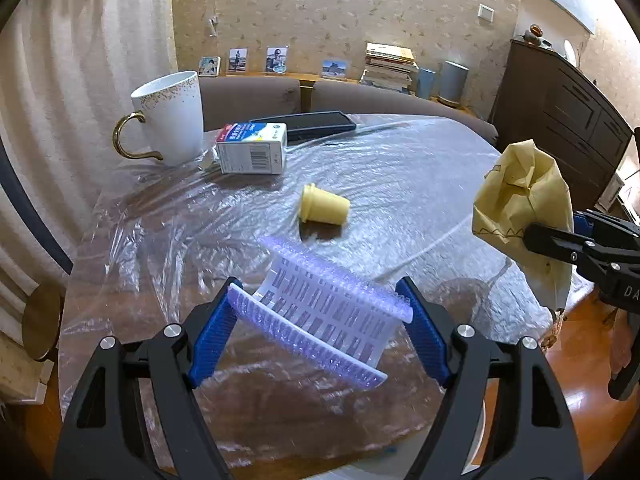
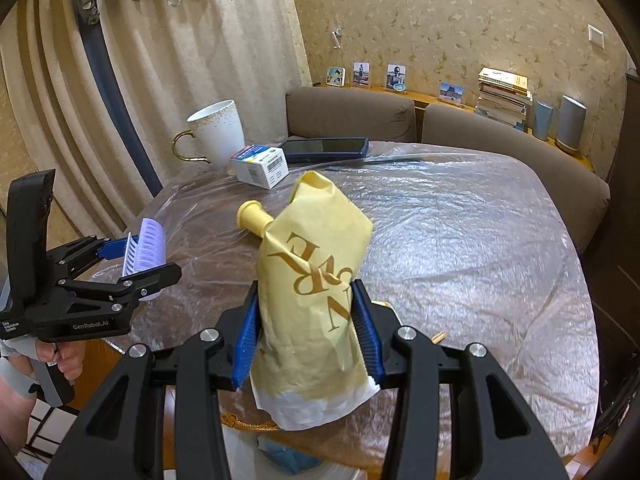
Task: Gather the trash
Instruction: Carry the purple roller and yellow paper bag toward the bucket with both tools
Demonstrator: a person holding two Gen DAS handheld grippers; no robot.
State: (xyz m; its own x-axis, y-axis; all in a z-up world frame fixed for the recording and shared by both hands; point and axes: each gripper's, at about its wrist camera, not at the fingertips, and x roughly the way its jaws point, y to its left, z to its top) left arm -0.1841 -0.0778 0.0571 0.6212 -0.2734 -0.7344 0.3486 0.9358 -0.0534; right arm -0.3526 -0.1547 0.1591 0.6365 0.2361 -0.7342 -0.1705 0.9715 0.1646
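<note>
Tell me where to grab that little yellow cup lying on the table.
Grip the yellow cup across its tapered body, coming from above. It lies on its side on the plastic-covered table, flanged rim toward the mug, so the jaws should probably close across the middle, clear of the flange.

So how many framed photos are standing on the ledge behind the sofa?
4. Left to right in the left wrist view: first photo, second photo, third photo, and fourth photo nearest the book stack. More could be hidden behind the mug.
</note>
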